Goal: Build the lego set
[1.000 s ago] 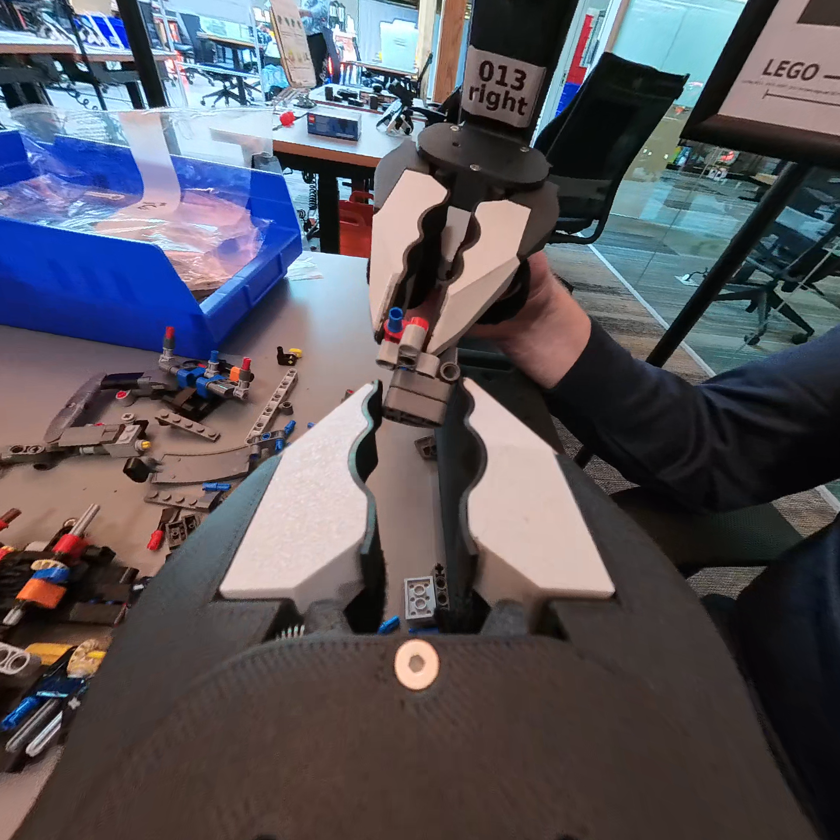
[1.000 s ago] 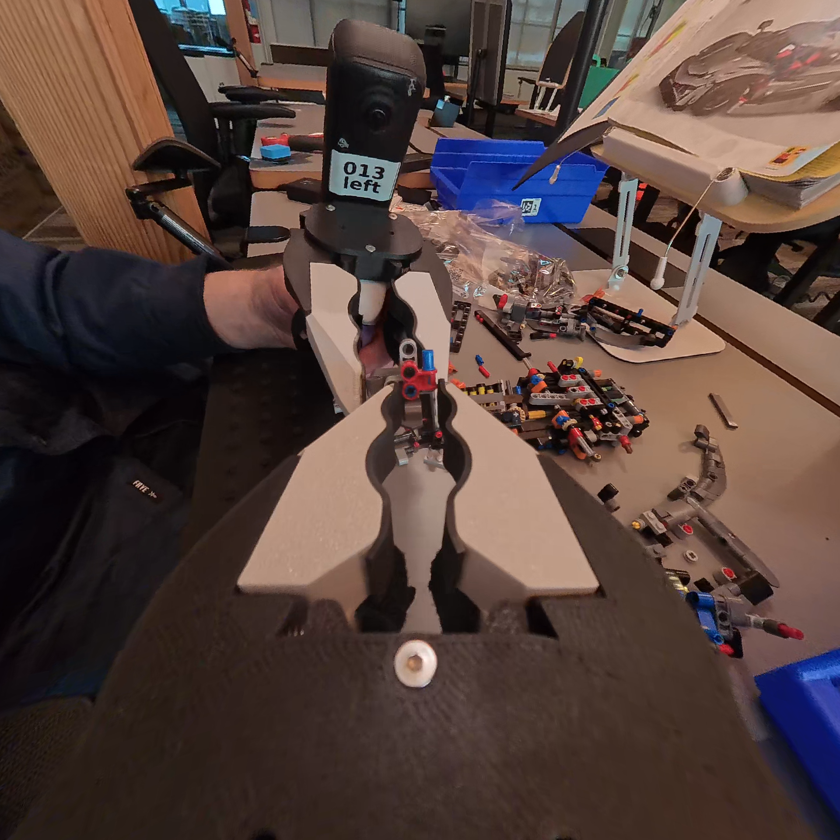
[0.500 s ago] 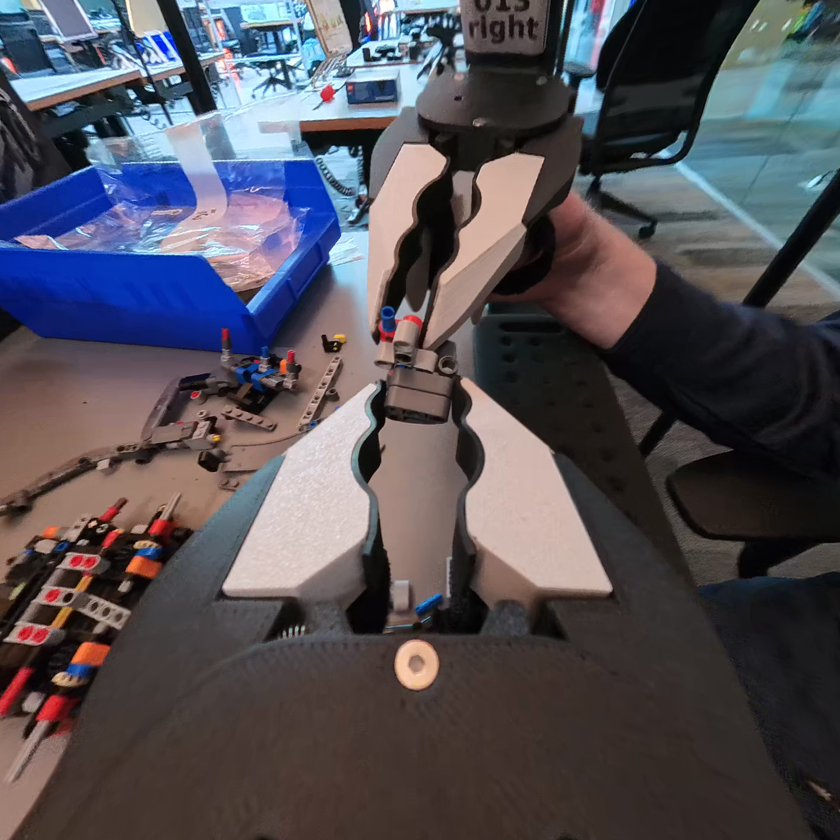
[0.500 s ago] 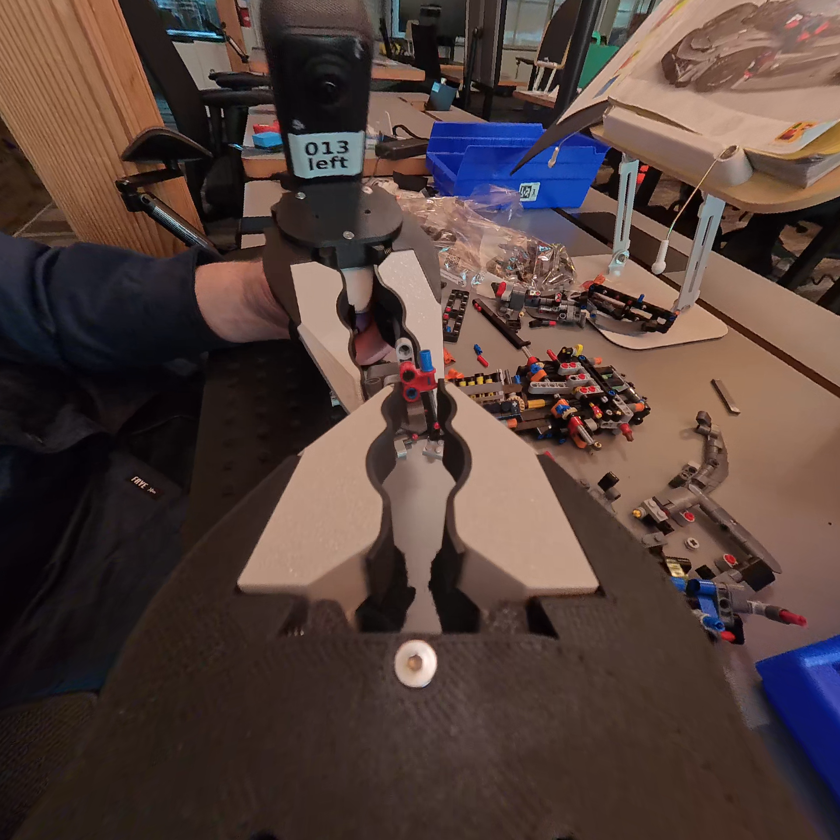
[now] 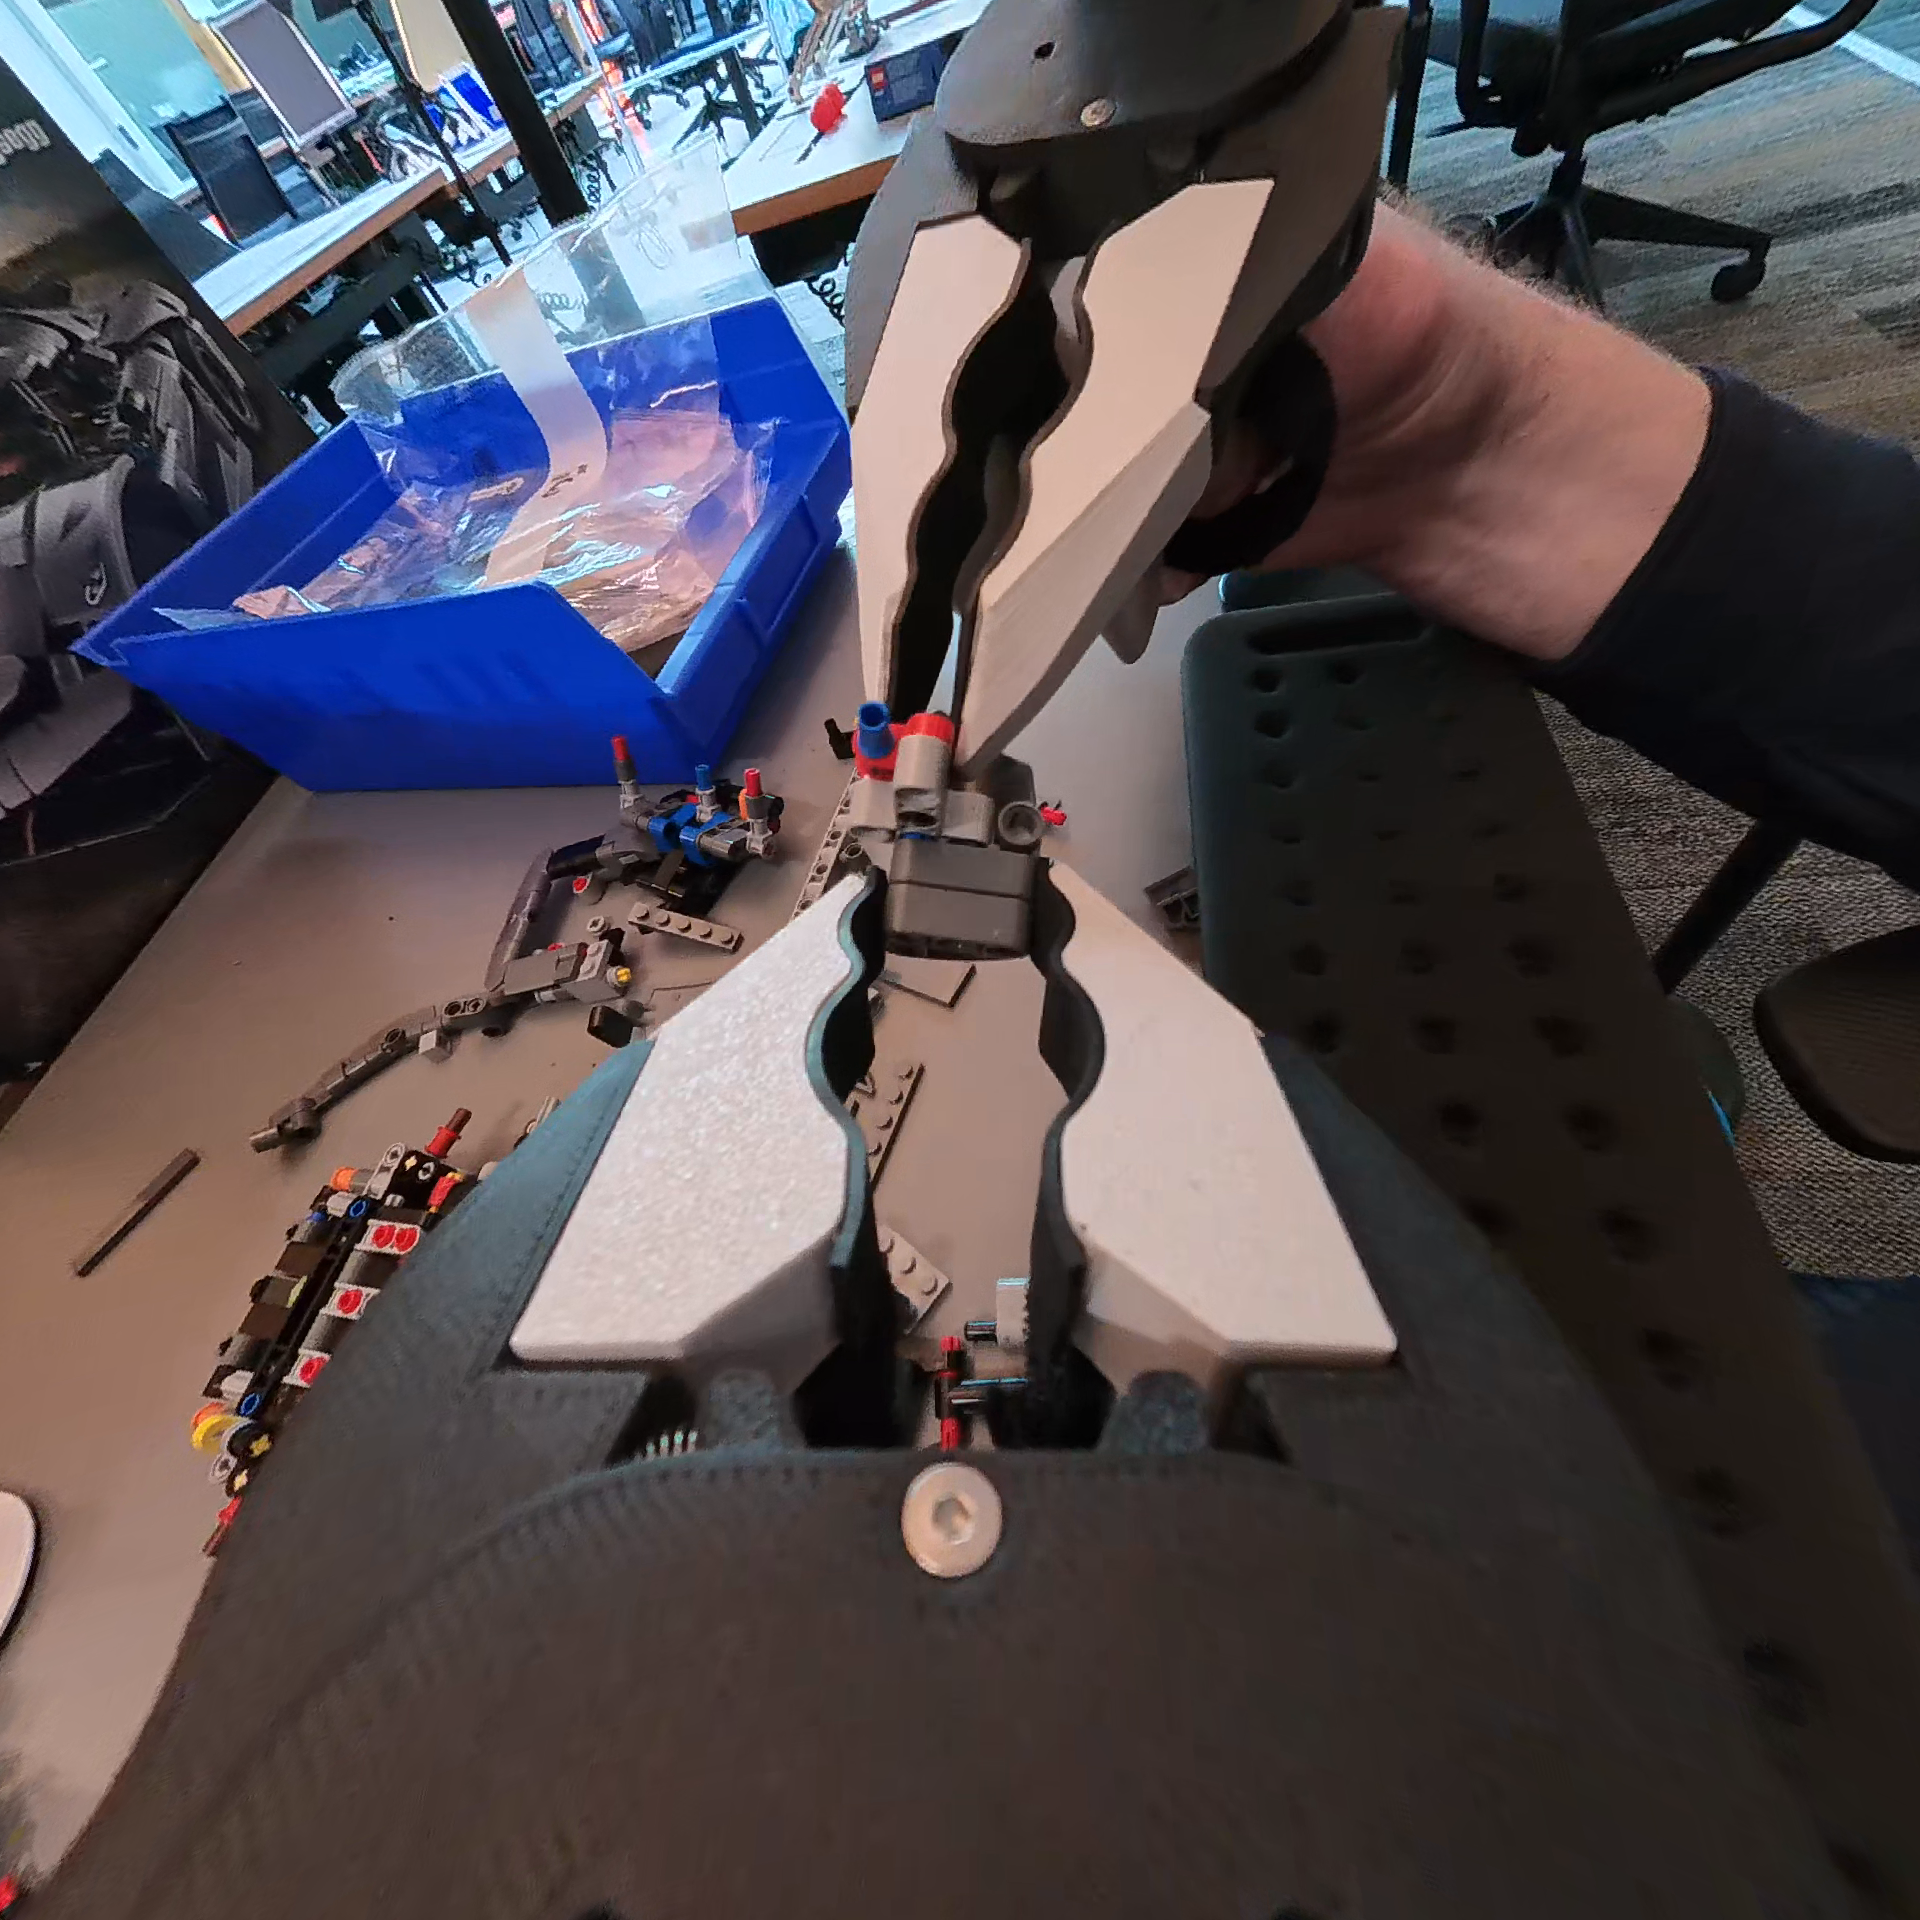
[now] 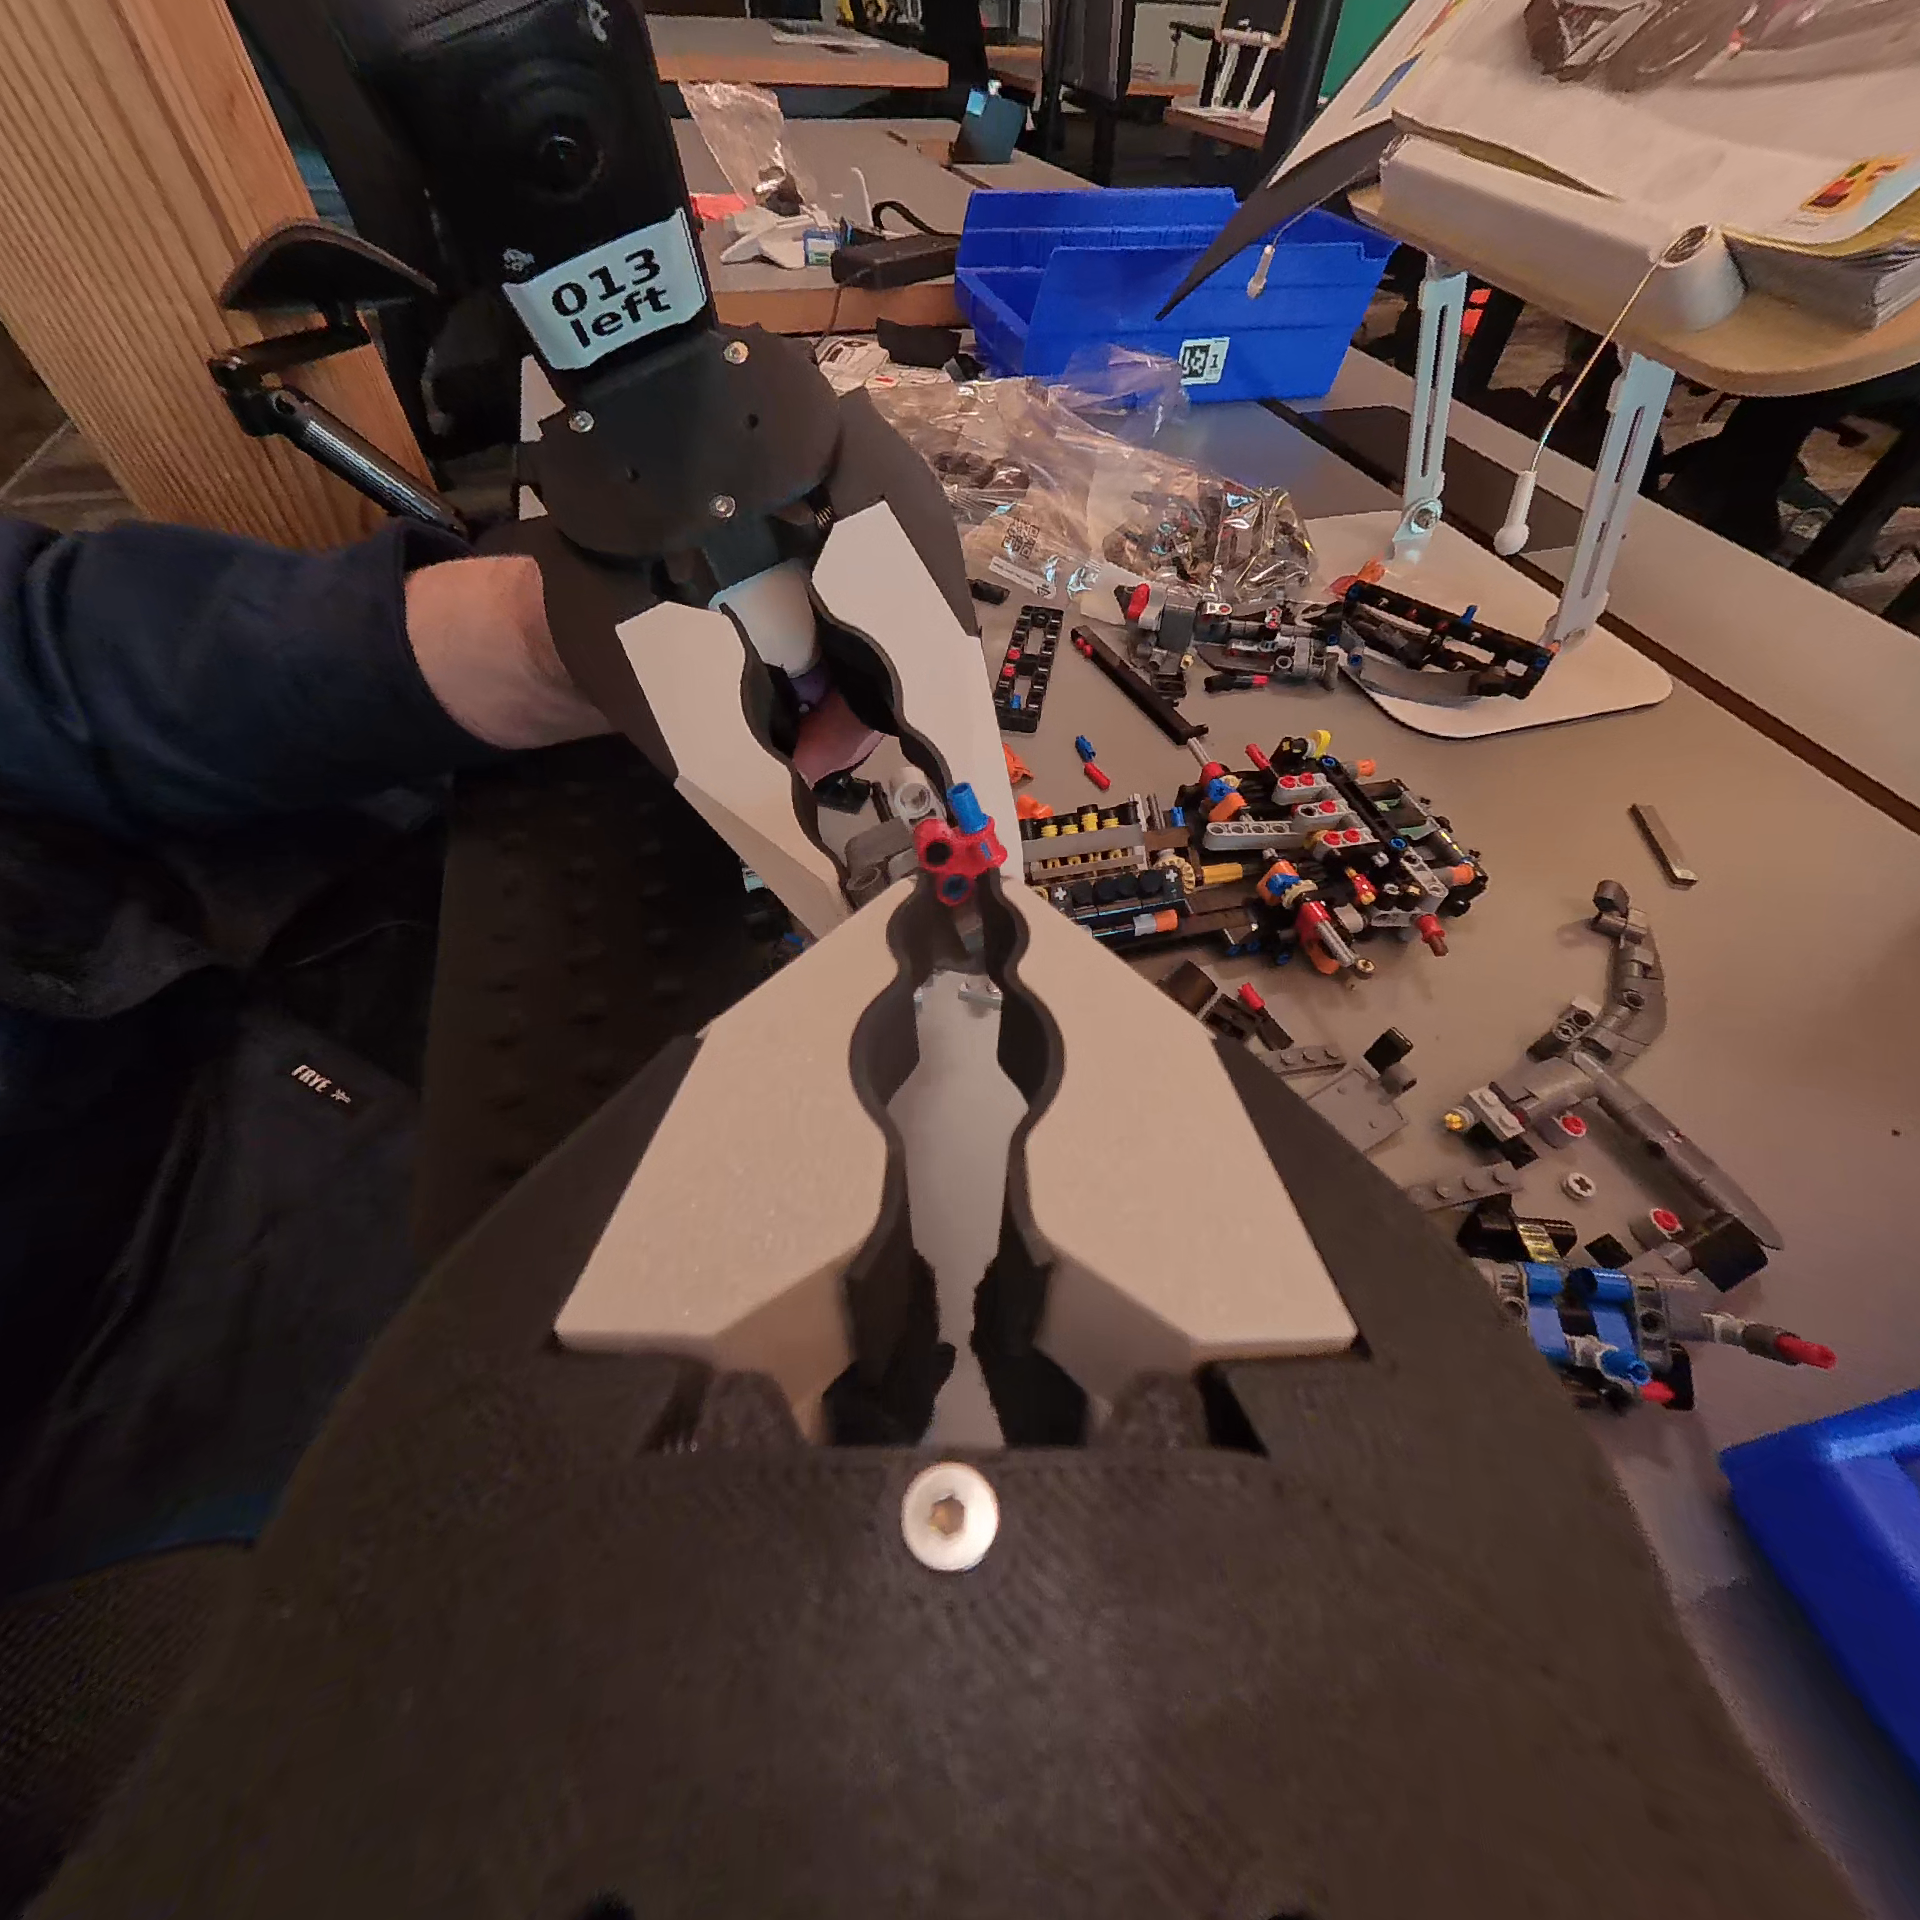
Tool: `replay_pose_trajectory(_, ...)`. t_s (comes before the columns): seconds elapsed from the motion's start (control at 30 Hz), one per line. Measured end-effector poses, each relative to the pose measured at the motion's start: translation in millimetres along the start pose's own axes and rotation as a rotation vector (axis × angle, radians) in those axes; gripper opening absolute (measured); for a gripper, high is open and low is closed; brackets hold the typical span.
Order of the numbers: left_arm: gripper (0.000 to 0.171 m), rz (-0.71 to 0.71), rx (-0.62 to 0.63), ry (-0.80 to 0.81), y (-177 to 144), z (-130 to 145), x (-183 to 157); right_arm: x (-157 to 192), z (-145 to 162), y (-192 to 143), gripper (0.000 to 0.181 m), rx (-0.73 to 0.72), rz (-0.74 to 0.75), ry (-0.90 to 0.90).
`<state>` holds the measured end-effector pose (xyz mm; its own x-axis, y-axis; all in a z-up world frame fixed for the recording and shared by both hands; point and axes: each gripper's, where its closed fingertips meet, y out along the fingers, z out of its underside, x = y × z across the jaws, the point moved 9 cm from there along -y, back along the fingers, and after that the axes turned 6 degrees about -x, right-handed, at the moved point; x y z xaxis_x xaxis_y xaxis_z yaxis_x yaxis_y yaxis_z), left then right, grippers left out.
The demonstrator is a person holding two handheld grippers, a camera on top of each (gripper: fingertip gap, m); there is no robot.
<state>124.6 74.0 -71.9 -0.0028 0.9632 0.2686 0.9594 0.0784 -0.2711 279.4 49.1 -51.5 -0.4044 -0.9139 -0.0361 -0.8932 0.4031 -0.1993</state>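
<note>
**A:** While both claws are meeting over the near edge of the grey table [image 5: 312,935], where is the piece sitting?

**B:** The small grey Lego sub-assembly with a red connector and blue pin on top [image 5: 951,842] is hanging in the air between them. The left gripper [image 5: 961,914] is clamping its dark grey lower block, and the right gripper [image 6: 951,904] is pinching in around the red connector end from the other side.

**A:** What is worrying you?

**B:** Two grips are working on one tiny stack. If the hands are twisting or pulling unevenly, I judge the upper part could be popping off the block, or the blue pin could be sliding out.

**A:** And if it drops?

**B:** It is hovering right at the table edge, beside the black perforated chair seat [image 5: 1455,935]. A loose bit could be falling to the floor, or landing among the scattered grey and black Lego parts [image 5: 582,966] to the left and the long multicoloured Lego chassis [image 6: 1247,852] farther off.
</note>
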Motion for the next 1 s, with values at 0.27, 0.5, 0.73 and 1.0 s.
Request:
replay_pose_trajectory(0.27,0.025,0.005,-0.02,-0.011,-2,-2,1,1,-2,-1,0.004,-0.003,0.01,-0.021)
replay_pose_trajectory(0.5,0.024,0.005,-0.021,-0.046,-6,1,6,3,-8,-13,0.0,-0.097,-0.022,-0.005)
replay_pose_trajectory(0.73,0.025,0.001,0.031,-0.01,1,5,2,0,-1,-8,0.001,-0.044,0.005,-0.009)
replay_pose_trajectory(1.0,0.024,-0.026,0.064,0.055,3,6,-1,6,-4,5,0.009,-0.022,-0.014,-0.042)
